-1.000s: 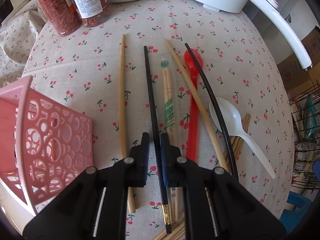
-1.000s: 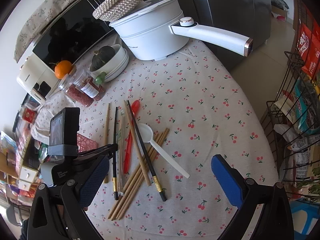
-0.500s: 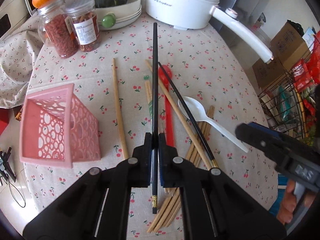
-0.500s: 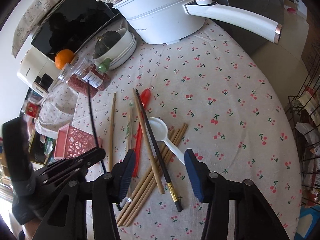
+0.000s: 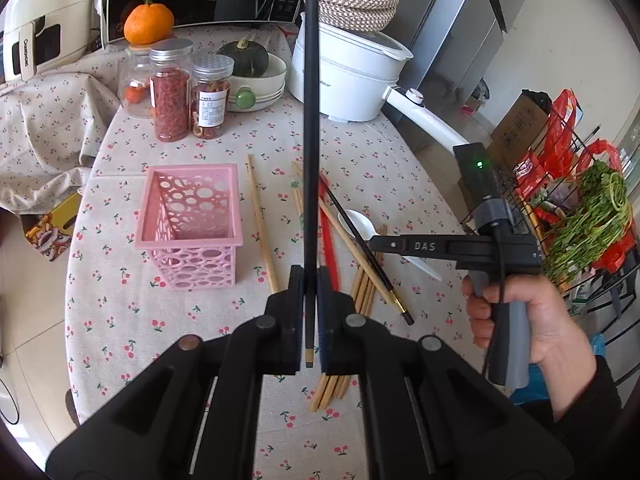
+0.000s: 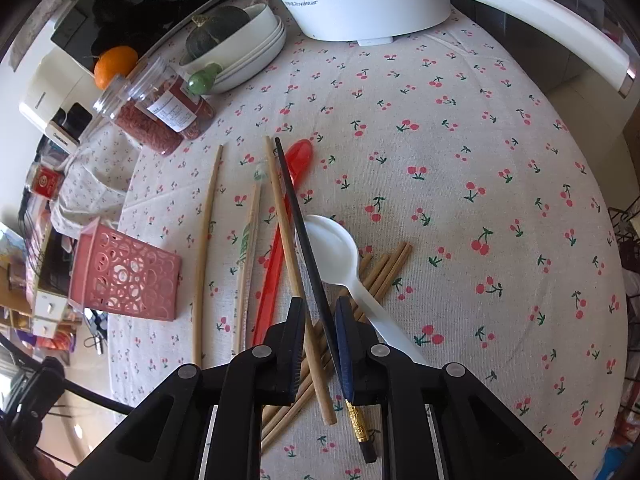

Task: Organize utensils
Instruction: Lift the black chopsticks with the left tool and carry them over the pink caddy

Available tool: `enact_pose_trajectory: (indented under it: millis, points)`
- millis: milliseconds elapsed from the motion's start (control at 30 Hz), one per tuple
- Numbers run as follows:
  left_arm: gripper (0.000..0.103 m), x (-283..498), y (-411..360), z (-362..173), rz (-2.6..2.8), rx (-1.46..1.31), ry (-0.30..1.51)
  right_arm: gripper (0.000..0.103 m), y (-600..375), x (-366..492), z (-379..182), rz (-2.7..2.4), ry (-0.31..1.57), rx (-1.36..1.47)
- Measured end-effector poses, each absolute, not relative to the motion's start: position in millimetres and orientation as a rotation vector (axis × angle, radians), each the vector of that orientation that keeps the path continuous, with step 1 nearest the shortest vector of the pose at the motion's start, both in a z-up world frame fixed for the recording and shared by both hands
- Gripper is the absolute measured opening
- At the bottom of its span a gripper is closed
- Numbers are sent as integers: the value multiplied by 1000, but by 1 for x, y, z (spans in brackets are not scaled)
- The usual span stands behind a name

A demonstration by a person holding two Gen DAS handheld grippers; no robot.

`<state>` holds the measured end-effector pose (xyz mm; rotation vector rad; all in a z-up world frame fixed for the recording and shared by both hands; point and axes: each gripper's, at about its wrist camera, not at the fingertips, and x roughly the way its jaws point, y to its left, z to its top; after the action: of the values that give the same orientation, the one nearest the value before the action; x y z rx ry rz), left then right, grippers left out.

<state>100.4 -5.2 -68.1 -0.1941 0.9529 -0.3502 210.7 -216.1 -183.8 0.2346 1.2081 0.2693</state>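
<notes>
My left gripper (image 5: 309,280) is shut on a black chopstick (image 5: 310,128) and holds it high above the table, pointing away. The pink perforated basket (image 5: 190,224) stands upright below and to its left; it also shows in the right wrist view (image 6: 124,276). My right gripper (image 6: 318,332) is low over the utensil pile, its jaws open and straddling a second black chopstick (image 6: 304,232) and a bamboo chopstick (image 6: 286,224). A red spoon (image 6: 280,236), a white spoon (image 6: 340,252), loose bamboo chopsticks (image 6: 206,240) and a wrapped pair (image 6: 248,248) lie on the cloth.
A white electric pot (image 5: 344,76) with a long handle stands at the back. Two jars (image 5: 186,100), stacked bowls with a squash (image 5: 256,80) and an orange (image 5: 148,24) sit at the back left. A wire rack with greens (image 5: 584,224) is off the table's right edge.
My left gripper has lifted the black chopstick off the table and risen well above it. My right gripper has come down over the pile and narrowed around the second black chopstick.
</notes>
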Motion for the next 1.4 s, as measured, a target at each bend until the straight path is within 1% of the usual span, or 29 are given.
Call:
enact_pose_trajectory:
  millis: [267, 433, 500, 600, 800, 933, 1000, 1100, 1267, 1400]
  points:
    - [7, 93, 7, -63, -363, -222, 938, 11, -198, 221, -197, 215, 1215, 122]
    - [7, 90, 11, -60, -363, -231, 922, 7, -187, 219, -193, 184, 1179, 39]
    - [7, 88, 14, -53, -366, -242, 896, 6, -186, 216, -185, 184, 1154, 43]
    - [7, 82, 21, -34, -380, -252, 819, 6, -187, 205, -158, 211, 1072, 96]
    - [7, 71, 39, 7, -326, -247, 581, 6, -192, 172, -96, 284, 854, 193]
    - [7, 72, 47, 18, -255, -229, 452, 6, -188, 158, -74, 307, 767, 209]
    - [7, 78, 47, 17, -209, -190, 424, 6, -189, 151, -68, 314, 745, 212]
    - [7, 95, 49, 5, -167, -169, 443, 6, -189, 146, -64, 326, 732, 214]
    - [7, 126, 52, -29, -107, -163, 545, 6, -187, 137, -64, 332, 758, 195]
    - [7, 136, 52, -46, -75, -149, 581, 6, -182, 133, -61, 351, 758, 196]
